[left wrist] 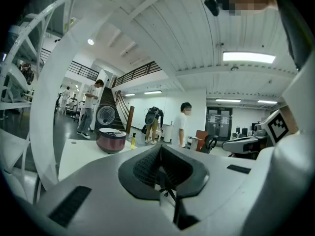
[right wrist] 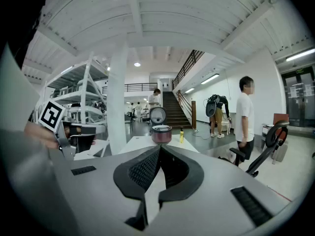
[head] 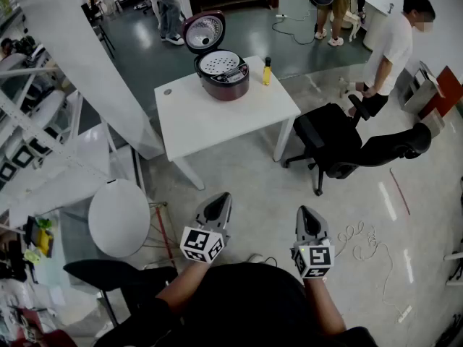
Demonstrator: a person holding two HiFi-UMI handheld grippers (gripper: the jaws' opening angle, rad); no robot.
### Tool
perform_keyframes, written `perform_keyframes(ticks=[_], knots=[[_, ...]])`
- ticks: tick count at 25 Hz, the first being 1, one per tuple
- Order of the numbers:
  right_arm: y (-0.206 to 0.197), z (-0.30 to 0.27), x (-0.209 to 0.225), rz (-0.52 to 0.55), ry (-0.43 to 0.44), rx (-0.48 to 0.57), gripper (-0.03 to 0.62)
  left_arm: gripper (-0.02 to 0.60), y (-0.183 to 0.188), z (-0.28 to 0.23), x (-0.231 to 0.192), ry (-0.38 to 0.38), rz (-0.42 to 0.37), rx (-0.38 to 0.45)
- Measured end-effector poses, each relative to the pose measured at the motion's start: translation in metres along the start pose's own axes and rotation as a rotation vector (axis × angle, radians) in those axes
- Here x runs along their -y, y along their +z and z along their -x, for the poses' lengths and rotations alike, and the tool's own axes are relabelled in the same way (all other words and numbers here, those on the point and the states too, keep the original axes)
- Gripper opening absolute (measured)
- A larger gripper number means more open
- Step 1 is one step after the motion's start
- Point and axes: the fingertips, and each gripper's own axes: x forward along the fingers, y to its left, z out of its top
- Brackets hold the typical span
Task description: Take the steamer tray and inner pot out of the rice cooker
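Overhead only, steamer tray point(head: 221, 63) in rice cooker point(head: 226, 86)

No words, brands or numbers can be read. The only printed marks are black-and-white square code patterns without letters. They are on the left cube point(head: 201, 244) of the left gripper point(head: 221, 201) and the right cube point(head: 313, 259) of the right gripper point(head: 305, 212). Any print on the yellow bottle point(head: 267, 71) beside the cooker point(head: 221, 89) is too small to read.
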Motion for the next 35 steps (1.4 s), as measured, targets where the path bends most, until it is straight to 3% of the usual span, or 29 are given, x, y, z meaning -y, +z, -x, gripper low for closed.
perform_keyframes(ticks=[13, 16, 27, 28, 31, 35], knots=[[0.013, 0.009, 0.024, -0.027, -0.011, 0.064, 0.002, 0.006, 0.007, -0.022, 0.034, -0.054, -0.048, 0.036], [0.018, 0.010, 0.026, -0.060, 0.015, 0.067, 0.002, 0.006, 0.008, -0.023, 0.031, -0.047, -0.046, 0.029], [0.016, 0.014, 0.042, -0.032, -0.010, 0.067, 0.008, 0.008, 0.015, -0.013, 0.029, -0.084, -0.005, 0.070], [0.014, 0.015, 0.045, -0.041, -0.008, 0.066, 0.036, 0.014, 0.018, -0.013, 0.026, -0.084, 0.006, 0.083], [0.007, 0.017, 0.046, -0.014, 0.026, 0.043, 0.152, 0.145, 0.022, -0.014, 0.018, -0.082, 0.008, 0.091], [-0.004, 0.016, 0.055, -0.022, 0.039, 0.023, 0.186, 0.213, 0.017, -0.014, 0.017, -0.072, -0.006, 0.055]])
